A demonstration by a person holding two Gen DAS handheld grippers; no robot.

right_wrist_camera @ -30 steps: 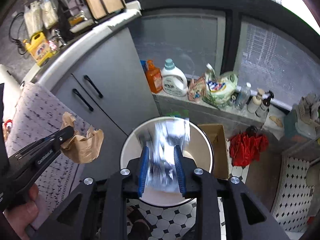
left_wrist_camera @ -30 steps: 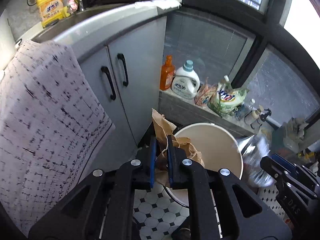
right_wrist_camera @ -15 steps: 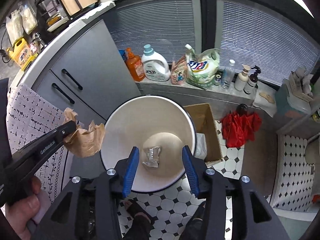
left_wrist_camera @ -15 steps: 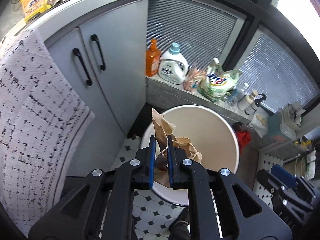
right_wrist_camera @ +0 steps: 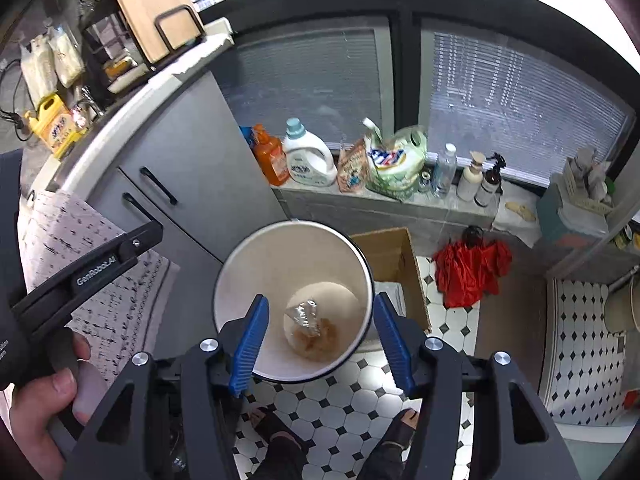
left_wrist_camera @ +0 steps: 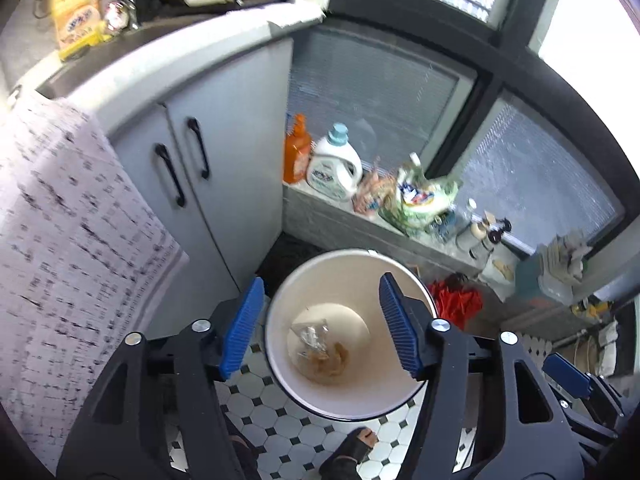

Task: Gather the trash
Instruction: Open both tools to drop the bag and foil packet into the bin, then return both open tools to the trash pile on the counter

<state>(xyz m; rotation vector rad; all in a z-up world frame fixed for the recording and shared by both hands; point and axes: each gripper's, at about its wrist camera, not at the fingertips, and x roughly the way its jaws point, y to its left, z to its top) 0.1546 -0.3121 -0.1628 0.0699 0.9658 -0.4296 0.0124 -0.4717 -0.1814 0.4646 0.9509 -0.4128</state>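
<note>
Hovering over the white bin (left_wrist_camera: 404, 276), both tools point down into it. Left tool (left_wrist_camera: 320, 326): jaws wide apart after just opening, nothing between the blue pads (left_wrist_camera: 242, 328). Right tool (right_wrist_camera: 318, 346): jaws have just been opening too, also empty. Brown paper wad (left_wrist_camera: 328, 358) and crinkled clear wrapper (left_wrist_camera: 310, 336) lie loose on the bin floor, well below both tools, touching each other. Right view alone shows the cardboard box (right_wrist_camera: 394, 256) right of the bin, and the hand (right_wrist_camera: 44, 392) gripping the left tool's handle. Left view catches only the right tool's blue pad tip at its lower-right edge.
</note>
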